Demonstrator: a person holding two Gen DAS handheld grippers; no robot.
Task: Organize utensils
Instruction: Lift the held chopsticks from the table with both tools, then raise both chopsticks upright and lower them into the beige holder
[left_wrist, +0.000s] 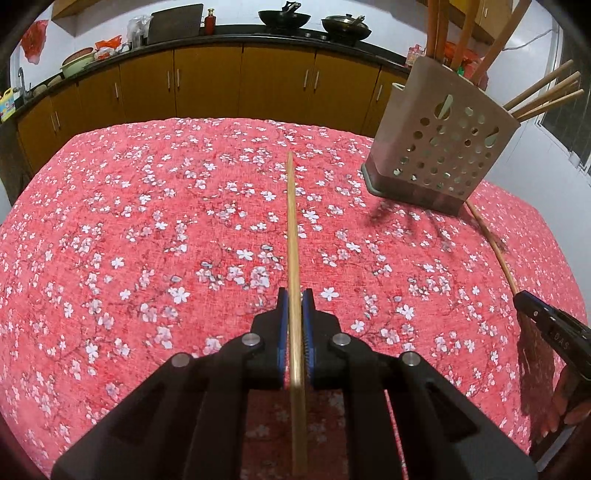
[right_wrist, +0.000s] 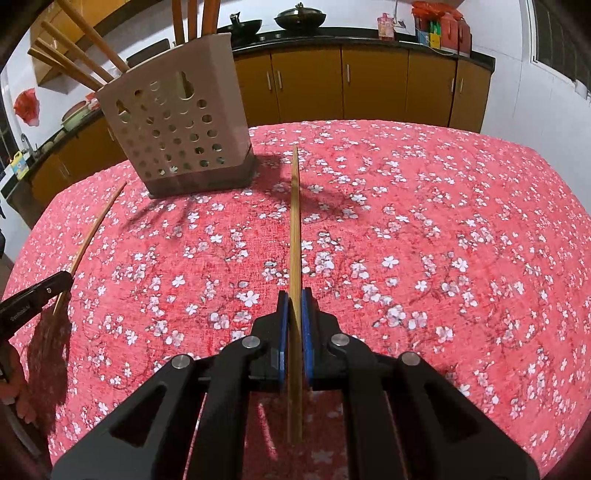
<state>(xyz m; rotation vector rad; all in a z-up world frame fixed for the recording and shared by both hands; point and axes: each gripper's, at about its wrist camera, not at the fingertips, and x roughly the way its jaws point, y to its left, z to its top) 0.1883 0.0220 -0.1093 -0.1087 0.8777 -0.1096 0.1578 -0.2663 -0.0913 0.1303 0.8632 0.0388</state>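
Observation:
My left gripper (left_wrist: 295, 295) is shut on a wooden chopstick (left_wrist: 292, 221) that points forward over the red floral tablecloth (left_wrist: 147, 240). My right gripper (right_wrist: 294, 297) is shut on another wooden chopstick (right_wrist: 294, 214), also pointing forward. A beige perforated utensil holder (left_wrist: 439, 147) stands at the far right of the left wrist view and at the far left of the right wrist view (right_wrist: 177, 136); several wooden utensils stick out of its top. Each gripper shows at the edge of the other's view, the right one (left_wrist: 554, 332) and the left one (right_wrist: 33, 295), with its chopstick.
The table's far edge faces brown kitchen cabinets (left_wrist: 207, 81) under a dark counter with woks (left_wrist: 284, 16) and pots. A window (right_wrist: 561, 44) is at the right. The holder sits near the table's far edge.

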